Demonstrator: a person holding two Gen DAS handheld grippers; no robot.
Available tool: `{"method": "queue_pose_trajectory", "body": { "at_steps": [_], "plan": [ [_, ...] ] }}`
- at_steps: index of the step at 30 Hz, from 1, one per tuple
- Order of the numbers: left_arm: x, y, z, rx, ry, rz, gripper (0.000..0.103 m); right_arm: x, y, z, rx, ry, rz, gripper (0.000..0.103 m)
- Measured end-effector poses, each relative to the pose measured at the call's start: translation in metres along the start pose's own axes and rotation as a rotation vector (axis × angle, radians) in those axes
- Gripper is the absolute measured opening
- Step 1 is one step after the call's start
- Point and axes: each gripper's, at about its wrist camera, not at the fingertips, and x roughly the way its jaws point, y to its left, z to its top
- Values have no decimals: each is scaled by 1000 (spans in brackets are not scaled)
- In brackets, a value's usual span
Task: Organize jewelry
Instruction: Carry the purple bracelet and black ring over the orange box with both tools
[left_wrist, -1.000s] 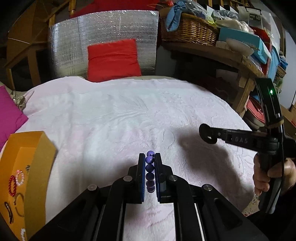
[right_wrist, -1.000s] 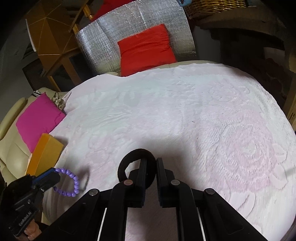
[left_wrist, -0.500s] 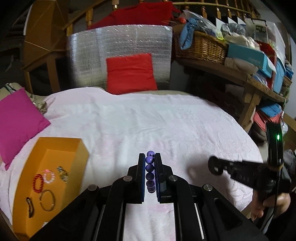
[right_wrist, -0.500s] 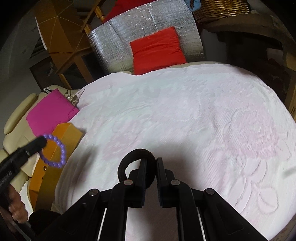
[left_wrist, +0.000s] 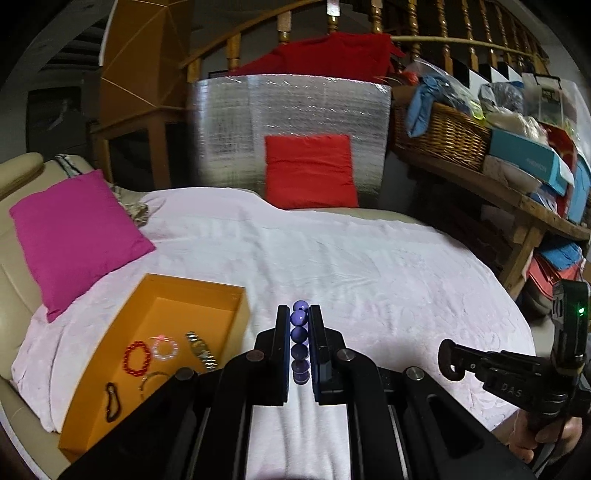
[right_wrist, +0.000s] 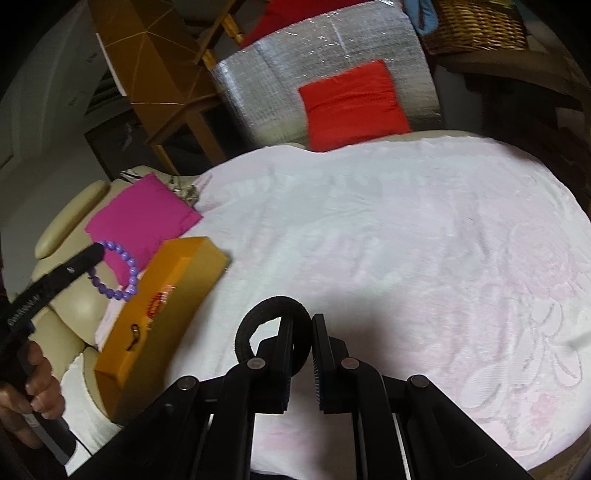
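Observation:
My left gripper (left_wrist: 298, 314) is shut on a purple bead bracelet (left_wrist: 299, 341), held above the pink-white cloth just right of an orange box (left_wrist: 192, 295). From the right wrist view the same bracelet (right_wrist: 122, 273) hangs off the left gripper's tip (right_wrist: 94, 253) beside the orange box (right_wrist: 192, 269). Inside the box lie a red bead bracelet (left_wrist: 137, 358), a pale pink bracelet (left_wrist: 165, 348), a metal watch (left_wrist: 201, 350), a thin bangle (left_wrist: 153, 380) and a dark clip (left_wrist: 112, 402). My right gripper (right_wrist: 303, 323) is shut on a black hair tie (right_wrist: 271, 332), raised over the cloth; it shows too in the left wrist view (left_wrist: 448, 360).
A magenta cushion (left_wrist: 74, 236) lies left of the box on a beige sofa arm. A red cushion (left_wrist: 310, 171) leans on a silver foil panel (left_wrist: 288, 122) at the back. A cluttered wooden shelf with a wicker basket (left_wrist: 443, 136) runs along the right.
Both grippers have moved left and risen with their items. The orange box has come fully into the left wrist view, and the purple bracelet now hangs next to it.

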Motion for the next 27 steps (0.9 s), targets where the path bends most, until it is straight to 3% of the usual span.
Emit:
{"method": "queue_pose_trajectory", "body": {
  "at_steps": [11, 27],
  "plan": [
    [-29, 50, -6, -43, -33, 118, 9, 16, 75, 14, -106, 6, 71, 11],
    [-47, 132, -34, -142, 4, 288, 9, 59, 208, 17, -183, 86, 201, 11]
  ]
}}
